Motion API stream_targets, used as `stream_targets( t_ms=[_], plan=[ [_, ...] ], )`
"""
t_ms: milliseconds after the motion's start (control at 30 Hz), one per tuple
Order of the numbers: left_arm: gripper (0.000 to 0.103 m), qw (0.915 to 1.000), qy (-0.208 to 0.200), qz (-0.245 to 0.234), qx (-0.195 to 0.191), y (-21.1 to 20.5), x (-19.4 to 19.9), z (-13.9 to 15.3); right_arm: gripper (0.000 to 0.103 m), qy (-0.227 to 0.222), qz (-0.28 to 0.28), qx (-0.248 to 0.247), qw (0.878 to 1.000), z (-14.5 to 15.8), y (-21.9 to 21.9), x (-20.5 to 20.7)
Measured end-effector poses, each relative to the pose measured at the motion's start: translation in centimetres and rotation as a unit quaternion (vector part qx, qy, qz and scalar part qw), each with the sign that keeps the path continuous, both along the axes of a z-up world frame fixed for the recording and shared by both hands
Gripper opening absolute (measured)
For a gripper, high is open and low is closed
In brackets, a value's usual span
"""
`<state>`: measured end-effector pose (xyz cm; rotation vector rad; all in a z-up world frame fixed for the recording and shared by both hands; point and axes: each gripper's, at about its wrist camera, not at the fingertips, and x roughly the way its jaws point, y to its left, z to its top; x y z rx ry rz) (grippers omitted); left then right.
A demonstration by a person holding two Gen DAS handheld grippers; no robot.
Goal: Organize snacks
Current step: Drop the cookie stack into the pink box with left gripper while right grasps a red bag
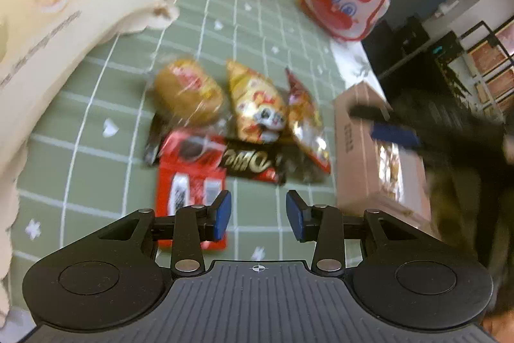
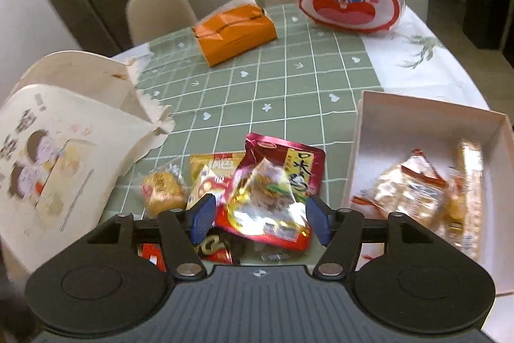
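Hovering my right gripper (image 2: 259,219), jaws spread and empty, over the red foil pouch (image 2: 276,192) at the frame's lower centre, I judged a low pinch best before carrying it right into the box (image 2: 427,118). Left gripper (image 1: 258,216) was spread, empty.

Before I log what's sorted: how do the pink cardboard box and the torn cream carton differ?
The pink cardboard box sits upright with intact walls and holds wrapped snacks; the torn cream carton lies tipped over with ragged edges. The box is plain pink, the carton printed with cartoons. Both rest on the green checked tablecloth.
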<state>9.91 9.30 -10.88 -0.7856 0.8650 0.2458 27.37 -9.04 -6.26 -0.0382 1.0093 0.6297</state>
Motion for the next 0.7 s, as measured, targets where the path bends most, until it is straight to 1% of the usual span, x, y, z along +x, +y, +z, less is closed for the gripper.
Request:
stream_targets(
  t_ms=[67,133,200,300,400,467,533,700],
  plan=[
    [0.042,0.9999,-0.001,-0.011,-0.007,0.1,-0.9,-0.1,0.063,0.016,-0.008,-0.004,1.000,-0.8,2.2,1.3],
    [0.042,0.9997,-0.001,-0.022,-0.010,0.2,-2.2,-0.2,0.063,0.030,-0.004,-0.013,0.999,-2.0,4.7,3.0],
    [0.042,0.9995,0.004,-0.031,-0.006,0.6,-3.7,-0.4,0.062,0.022,-0.005,-0.044,0.999,-3.8,7.5,5.1],
    [0.042,0.9993,0.012,-0.033,-0.013,1.6,-5.7,-0.9,0.062,-0.004,-0.023,-0.113,0.993,-6.6,10.3,7.6],
    [0.042,0.9991,0.009,-0.028,-0.029,2.8,-7.1,-1.2,0.062,0.001,-0.035,-0.133,0.991,-8.2,10.4,8.6],
    [0.042,0.9990,0.006,-0.026,-0.037,3.3,-7.5,-1.3,0.057,0.013,-0.042,-0.126,0.991,-8.0,9.8,7.7],
    [0.042,0.9989,0.003,-0.027,-0.039,3.7,-7.5,-1.3,0.051,0.028,-0.031,-0.106,0.993,-7.4,9.1,5.4],
    [0.042,0.9981,0.003,-0.046,-0.041,3.3,-6.5,-1.4,0.050,0.041,-0.012,-0.061,0.997,-7.1,6.9,-1.6]
  ],
)
